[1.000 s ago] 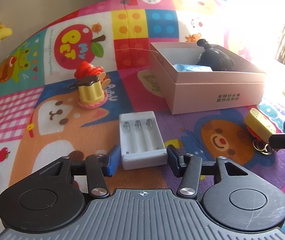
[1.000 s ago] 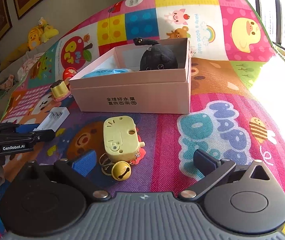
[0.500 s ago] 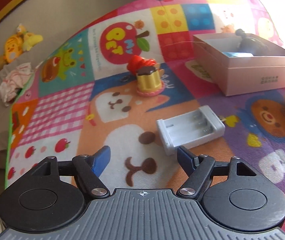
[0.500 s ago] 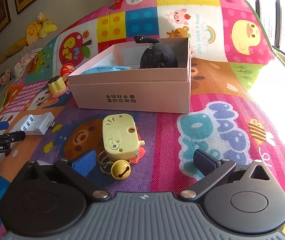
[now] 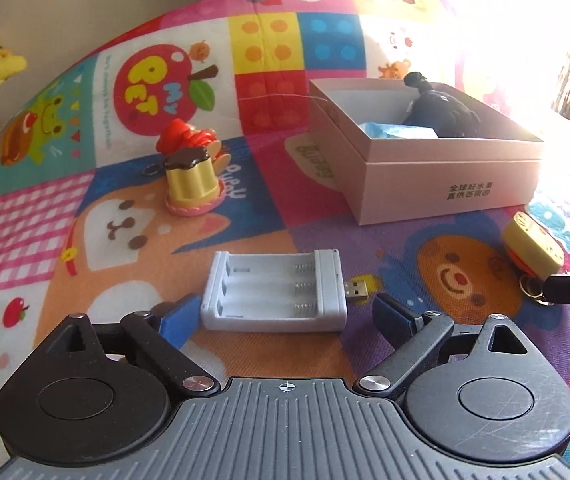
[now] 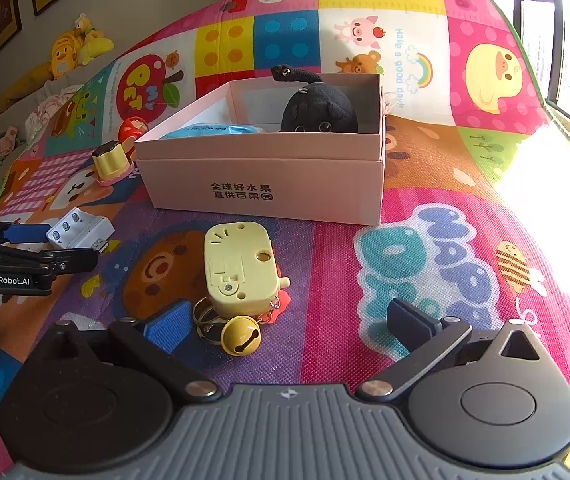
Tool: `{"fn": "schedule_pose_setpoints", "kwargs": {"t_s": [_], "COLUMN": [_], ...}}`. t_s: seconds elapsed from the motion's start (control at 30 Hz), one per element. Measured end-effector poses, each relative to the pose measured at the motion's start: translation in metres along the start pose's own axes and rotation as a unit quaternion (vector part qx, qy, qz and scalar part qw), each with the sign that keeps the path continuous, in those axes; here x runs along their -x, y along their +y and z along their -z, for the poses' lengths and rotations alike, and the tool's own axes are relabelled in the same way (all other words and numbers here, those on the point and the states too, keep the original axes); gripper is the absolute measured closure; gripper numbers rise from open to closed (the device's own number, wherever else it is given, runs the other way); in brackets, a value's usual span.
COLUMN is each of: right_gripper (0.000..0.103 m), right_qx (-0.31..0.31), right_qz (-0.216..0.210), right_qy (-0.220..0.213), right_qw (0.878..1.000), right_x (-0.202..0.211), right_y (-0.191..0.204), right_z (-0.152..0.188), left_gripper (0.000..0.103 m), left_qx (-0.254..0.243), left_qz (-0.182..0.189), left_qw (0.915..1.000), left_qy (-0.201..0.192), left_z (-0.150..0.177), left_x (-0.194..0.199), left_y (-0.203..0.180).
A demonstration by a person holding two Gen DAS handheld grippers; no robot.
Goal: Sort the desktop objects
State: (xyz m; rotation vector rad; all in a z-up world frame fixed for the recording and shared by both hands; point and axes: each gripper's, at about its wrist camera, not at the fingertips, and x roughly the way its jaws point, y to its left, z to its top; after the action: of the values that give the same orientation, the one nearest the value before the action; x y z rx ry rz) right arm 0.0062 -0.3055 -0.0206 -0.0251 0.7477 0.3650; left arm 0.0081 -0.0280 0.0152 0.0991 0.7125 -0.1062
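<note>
The colourful cartoon-print foam play mat (image 5: 125,216) is covering the floor, soft underneath. On it, the open pink cardboard box (image 5: 445,184) is sitting beyond the white plastic battery charger (image 5: 273,292), probably light, rigid, slick; taking its long sides seems best. The left gripper (image 5: 285,316), jaws just opening, is straddling it without contact; the right gripper (image 6: 285,324) is gaping empty.

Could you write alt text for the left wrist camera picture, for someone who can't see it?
The left gripper, fingers open, faces an empty white battery charger lying on a colourful cartoon play mat. Behind sit a pudding-shaped toy and an open pink box holding a black plush toy.
</note>
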Motion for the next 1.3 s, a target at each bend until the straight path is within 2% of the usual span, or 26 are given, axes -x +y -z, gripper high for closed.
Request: {"fn": "schedule_pose_setpoints", "kwargs": {"t_s": [0.13, 0.23, 0.43, 0.5, 0.57, 0.67, 0.7, 0.77, 0.87, 0.93, 0.97, 1.03, 1.13, 1.2, 1.3], "right_gripper": [0.000, 0.000, 0.001, 0.017, 0.029, 0.042, 0.050, 0.059, 0.060, 0.060, 0.060, 0.060, 0.060, 0.060, 0.060], "right_qx": [0.044, 0.054, 0.109, 0.136, 0.151, 0.174, 0.181, 0.182, 0.134, 0.051, 0.007, -0.070, -0.136, -0.144, -0.143], "right_qz": [0.025, 0.013, 0.051, 0.064, 0.074, 0.090, 0.094, 0.086, 0.048, -0.018, -0.053, -0.111, -0.179, -0.179, -0.148], "right_qy": [0.016, 0.016, -0.036, -0.040, -0.031, -0.002, 0.006, 0.013, 0.020, 0.038, 0.049, 0.065, 0.082, 0.080, 0.068], "right_qw": [0.999, 0.998, 0.992, 0.988, 0.985, 0.981, 0.979, 0.979, 0.990, 0.998, 0.997, 0.989, 0.971, 0.970, 0.976], "right_x": [-0.005, -0.002, 0.012, 0.008, -0.002, -0.019, -0.023, -0.023, -0.011, -0.003, -0.002, -0.004, -0.013, -0.018, -0.019], "right_y": [0.014, 0.018, 0.042, 0.053, 0.061, 0.071, 0.072, 0.072, 0.057, 0.033, 0.020, -0.001, -0.016, -0.019, -0.029], "right_z": [0.000, 0.001, -0.003, -0.011, -0.020, -0.027, -0.027, -0.028, -0.036, -0.047, -0.052, -0.058, -0.062, -0.063, -0.061], "left_gripper": [0.007, 0.006, 0.003, 0.003, 0.003, 0.003, 0.003, 0.003, 0.003, 0.003, 0.002, 0.002, 0.002, 0.002, 0.002], "left_qx": [-0.018, -0.010, 0.013, 0.022, 0.028, 0.030, 0.029, 0.029, 0.032, 0.036, 0.037, 0.038, 0.038, 0.038, 0.038], "left_qz": [-0.005, 0.000, -0.001, 0.000, 0.001, -0.003, -0.005, -0.006, -0.004, -0.001, 0.000, 0.001, 0.001, 0.001, 0.001], "left_qw": [0.9997, 0.9998, 0.9999, 0.9997, 0.9996, 0.9995, 0.9996, 0.9996, 0.9995, 0.9994, 0.9993, 0.9993, 0.9993, 0.9993, 0.9993], "left_qy": [-0.013, -0.015, -0.006, -0.003, -0.001, -0.002, -0.002, -0.003, -0.002, -0.001, -0.002, -0.001, -0.001, -0.001, -0.001], "left_z": [0.002, 0.003, 0.003, 0.003, 0.003, 0.003, 0.003, 0.004, 0.004, 0.004, 0.004, 0.004, 0.004, 0.004, 0.004], "left_x": [-0.002, -0.002, -0.004, -0.006, -0.006, -0.006, -0.005, -0.005, -0.005, -0.005, -0.005, -0.005, -0.006, -0.006, -0.006], "left_y": [-0.009, -0.006, 0.000, 0.002, 0.004, 0.004, 0.004, 0.004, 0.004, 0.005, 0.006, 0.006, 0.007, 0.007, 0.007]}}
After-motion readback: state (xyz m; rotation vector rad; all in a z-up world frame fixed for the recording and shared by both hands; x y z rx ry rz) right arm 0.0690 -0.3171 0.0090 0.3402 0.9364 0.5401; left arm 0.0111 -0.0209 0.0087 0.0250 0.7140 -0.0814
